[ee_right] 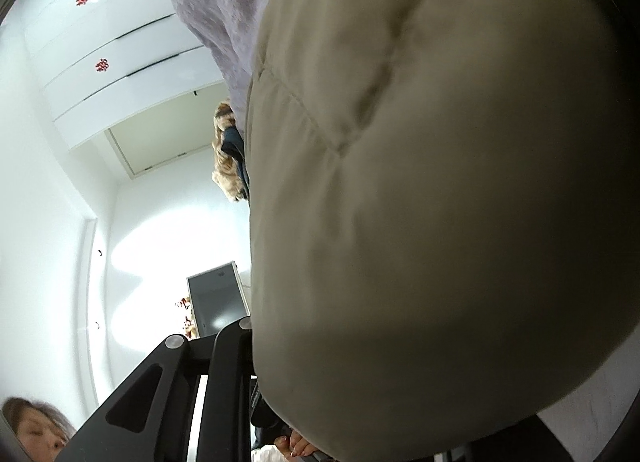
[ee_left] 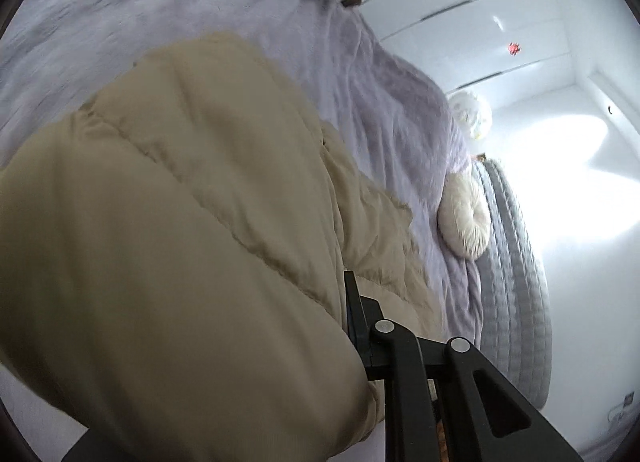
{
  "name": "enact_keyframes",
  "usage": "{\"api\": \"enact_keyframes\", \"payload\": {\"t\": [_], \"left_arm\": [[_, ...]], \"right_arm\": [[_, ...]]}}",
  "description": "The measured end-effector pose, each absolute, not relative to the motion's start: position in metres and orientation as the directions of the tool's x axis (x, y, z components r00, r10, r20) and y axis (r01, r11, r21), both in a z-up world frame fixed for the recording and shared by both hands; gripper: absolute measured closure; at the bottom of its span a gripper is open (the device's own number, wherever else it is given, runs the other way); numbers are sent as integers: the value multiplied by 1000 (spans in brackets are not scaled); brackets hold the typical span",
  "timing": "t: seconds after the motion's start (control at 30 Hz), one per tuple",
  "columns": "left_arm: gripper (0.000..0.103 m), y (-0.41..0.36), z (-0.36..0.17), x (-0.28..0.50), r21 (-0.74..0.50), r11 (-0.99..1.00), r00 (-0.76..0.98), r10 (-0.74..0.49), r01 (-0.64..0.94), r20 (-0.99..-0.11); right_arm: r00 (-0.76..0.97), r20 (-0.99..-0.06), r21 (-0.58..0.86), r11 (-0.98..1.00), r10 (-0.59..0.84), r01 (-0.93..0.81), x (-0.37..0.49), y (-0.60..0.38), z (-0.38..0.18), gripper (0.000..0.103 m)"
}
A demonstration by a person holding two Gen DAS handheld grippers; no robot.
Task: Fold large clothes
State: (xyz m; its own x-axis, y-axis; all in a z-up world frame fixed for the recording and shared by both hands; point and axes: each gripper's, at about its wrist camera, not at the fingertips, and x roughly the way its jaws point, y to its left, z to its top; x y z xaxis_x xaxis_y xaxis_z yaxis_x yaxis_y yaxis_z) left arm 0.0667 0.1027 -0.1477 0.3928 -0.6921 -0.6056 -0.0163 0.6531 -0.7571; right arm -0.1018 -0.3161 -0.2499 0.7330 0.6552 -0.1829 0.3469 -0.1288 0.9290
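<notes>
Beige quilted puffer jacket (ee_left: 180, 221) is hanging over the lilac fleece-covered bed (ee_left: 380, 109), both the left tool (ee_left: 354, 314) and right tool (ee_right: 256, 346) clamping narrowly onto its padded fabric.

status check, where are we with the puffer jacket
Left gripper and right gripper: jaws shut on beige puffer jacket. Jacket bunched, lifted over lilac blanket. Nothing blocking.

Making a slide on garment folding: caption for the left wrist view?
Left gripper clamps a beige puffer jacket over a lilac bedspread.
</notes>
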Motion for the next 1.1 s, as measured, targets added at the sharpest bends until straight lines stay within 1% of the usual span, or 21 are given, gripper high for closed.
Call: {"api": "enact_keyframes", "payload": {"t": [0.1, 0.13, 0.2, 0.27, 0.33, 0.37, 0.4, 0.43, 0.47, 0.5, 0.53, 0.6, 0.7, 0.8, 0.93, 1.03, 1.1], "left_arm": [[83, 123, -160, 23, -767, 639, 351, -705, -66, -617], [83, 132, -170, 3, -773, 625, 334, -710, -107, -620], [83, 141, -188, -19, -777, 603, 304, -717, -181, -627], [83, 146, -202, -31, -762, 614, 283, -708, -207, -647], [83, 149, -215, -38, -742, 629, 259, -695, -233, -671], [81, 150, -218, -38, -731, 637, 250, -686, -245, -683], [79, 149, -220, -39, -717, 650, 238, -676, -252, -697], [76, 149, -221, -42, -699, 669, 226, -662, -251, -715], [68, 149, -219, -43, -681, 689, 214, -647, -247, -732], [62, 152, -218, -44, -656, 714, 200, -625, -244, -754], [52, 153, -213, -46, -608, 758, 183, -580, -237, -794], [52, 155, -205, -48, -562, 800, 165, -538, -207, -827], [51, 166, -193, -57, -501, 845, 122, -486, -186, -865], [52, 174, -178, -64, -431, 886, 99, -420, -171, -902], [52, 188, -146, -75, -271, 951, 149, -249, -150, -957], [52, 200, -125, -80, -231, 960, 210, -195, -160, -958], [52, 203, -121, -78, -229, 960, 229, -189, -161, -955]], "right_arm": [[721, -192, 918, -138, 665, 372, -143, -306, -257, 80], [720, -197, 910, -149, 665, 387, -157, -305, -263, 79], [727, -201, 892, -183, 657, 412, -181, -306, -276, 79], [737, -197, 880, -214, 647, 423, -196, -302, -290, 78], [734, -211, 868, -222, 646, 445, -203, -299, -301, 72], [729, -221, 861, -222, 647, 458, -204, -298, -304, 71], [724, -232, 857, -216, 649, 468, -204, -297, -304, 70], [717, -249, 853, -203, 652, 481, -205, -297, -303, 64], [711, -268, 849, -189, 651, 493, -206, -298, -301, 60], [706, -284, 846, -178, 648, 503, -207, -299, -298, 53], [704, -299, 842, -169, 644, 512, -210, -300, -295, 47], [701, -324, 836, -154, 635, 526, -217, -304, -288, 41], [674, -408, 814, -88, 616, 574, -231, -304, -277, 40], [619, -536, 767, 24, 573, 642, -250, -313, -261, 40], [531, -691, 682, 197, 492, 705, -261, -320, -233, 40], [486, -765, 625, 307, 422, 718, -257, -328, -210, 40], [470, -798, 594, 357, 377, 721, -232, -336, -186, 40]]}}
